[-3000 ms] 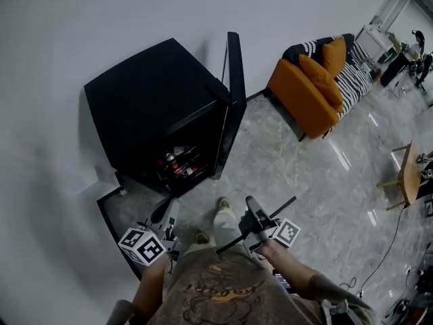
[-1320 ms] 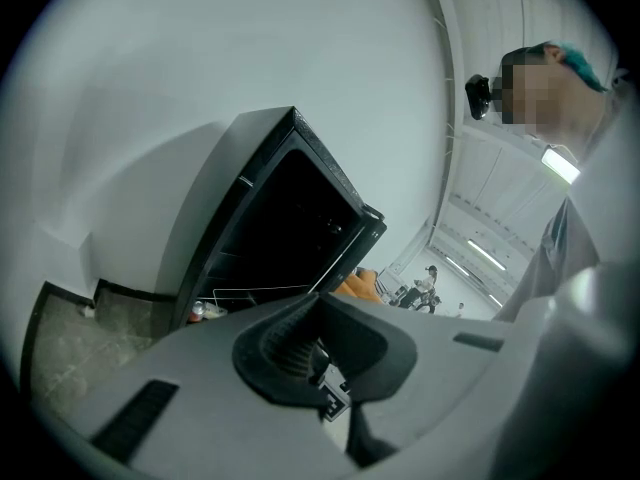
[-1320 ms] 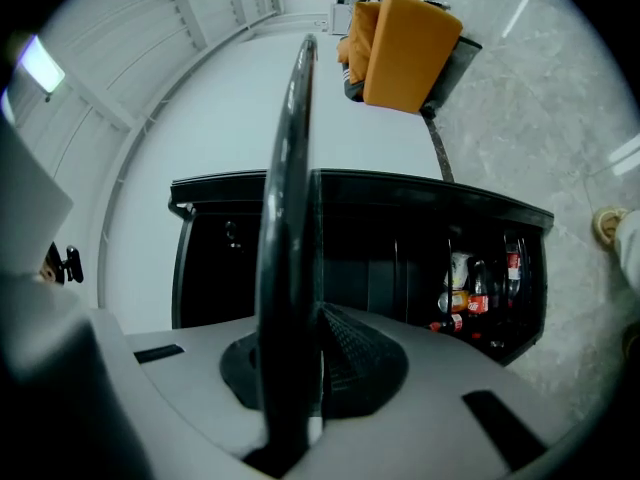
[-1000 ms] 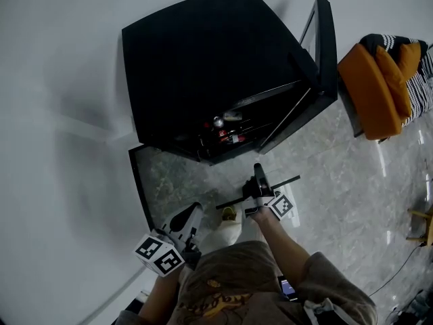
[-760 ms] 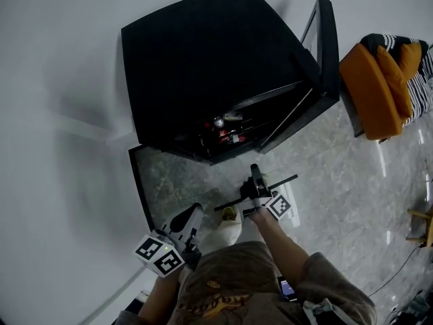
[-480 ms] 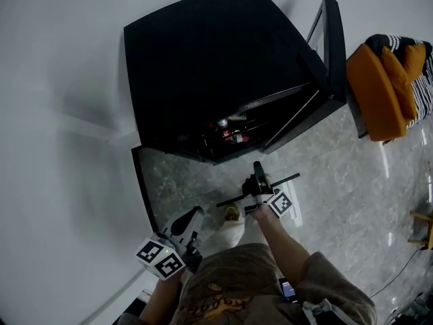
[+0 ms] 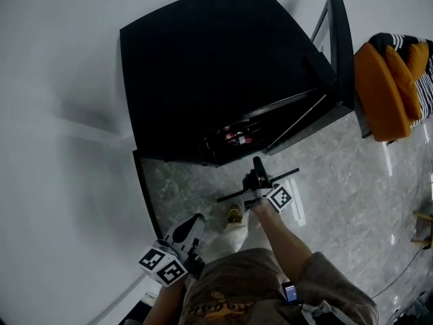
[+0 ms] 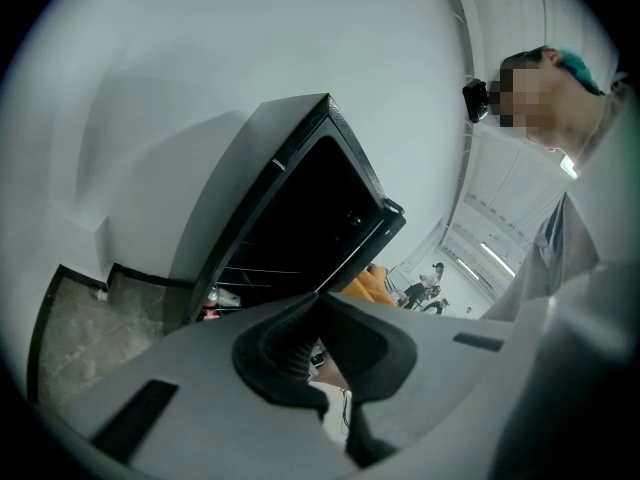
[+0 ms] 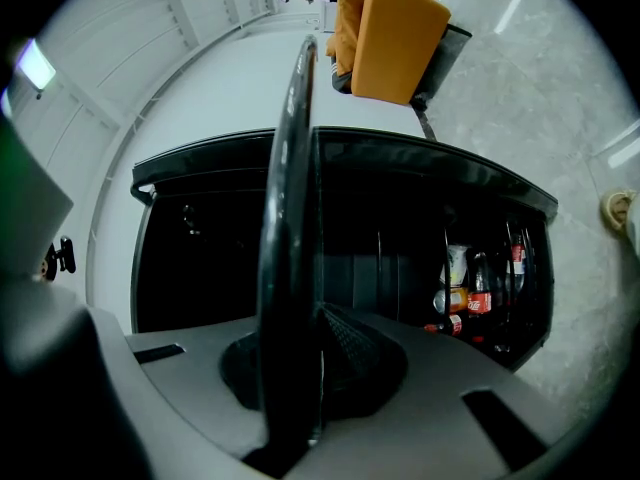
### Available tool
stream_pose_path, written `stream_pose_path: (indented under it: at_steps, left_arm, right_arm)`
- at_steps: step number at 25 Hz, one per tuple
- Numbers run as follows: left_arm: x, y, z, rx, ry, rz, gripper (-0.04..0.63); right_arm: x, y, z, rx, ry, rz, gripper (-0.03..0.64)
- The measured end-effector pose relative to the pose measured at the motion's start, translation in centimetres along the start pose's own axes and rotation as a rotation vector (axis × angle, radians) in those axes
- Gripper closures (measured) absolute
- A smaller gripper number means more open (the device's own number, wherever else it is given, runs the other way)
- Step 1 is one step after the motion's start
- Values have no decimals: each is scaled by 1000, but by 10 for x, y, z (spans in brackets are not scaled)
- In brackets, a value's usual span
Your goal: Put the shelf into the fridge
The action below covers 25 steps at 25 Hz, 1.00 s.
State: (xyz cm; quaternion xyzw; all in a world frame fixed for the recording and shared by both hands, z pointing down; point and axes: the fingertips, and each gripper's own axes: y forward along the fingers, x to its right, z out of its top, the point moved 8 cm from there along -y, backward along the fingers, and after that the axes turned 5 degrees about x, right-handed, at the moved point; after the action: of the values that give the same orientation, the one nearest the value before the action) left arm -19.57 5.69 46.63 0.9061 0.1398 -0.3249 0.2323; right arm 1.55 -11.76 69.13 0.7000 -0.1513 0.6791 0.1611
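Right gripper (image 7: 258,176) clamps the black shelf (image 7: 289,173) near the open fridge (image 7: 203,66). Left gripper (image 7: 189,227) sits closed, empty. Red bottle labels (image 9: 478,303) inside, unreadable.

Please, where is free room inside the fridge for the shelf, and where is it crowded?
Free: the dark fridge cavity above the bottles looks bare, as far as shows; also the floor in front of the fridge. Crowded: the bottom, where the bottles are. The right gripper holds the shelf.

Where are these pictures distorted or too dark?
Both gripper views: fisheye, dark corners. Right gripper view: the thin black shelf looks bowed and blurred close up. Head view: the black fridge interior is mostly lost in shadow.
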Motion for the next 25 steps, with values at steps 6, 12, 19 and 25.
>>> stream_pose_path:
  at_steps: [6,12,19,25]
  left_arm:
    - [-3,5,-3,-16,-7,0,589]
    - [-3,10,-1,-26,3,-7,589]
    - [-4,10,-4,-32,-6,6,589]
    - [-5,10,-10,-39,-13,14,589]
  right_arm:
    - [7,13,1,11,13,3,589]
    - [19,22,-2,18,23,-19,589]
    - [26,28,-3,26,47,-10,589]
    - [29,36,-5,28,40,-8,589]
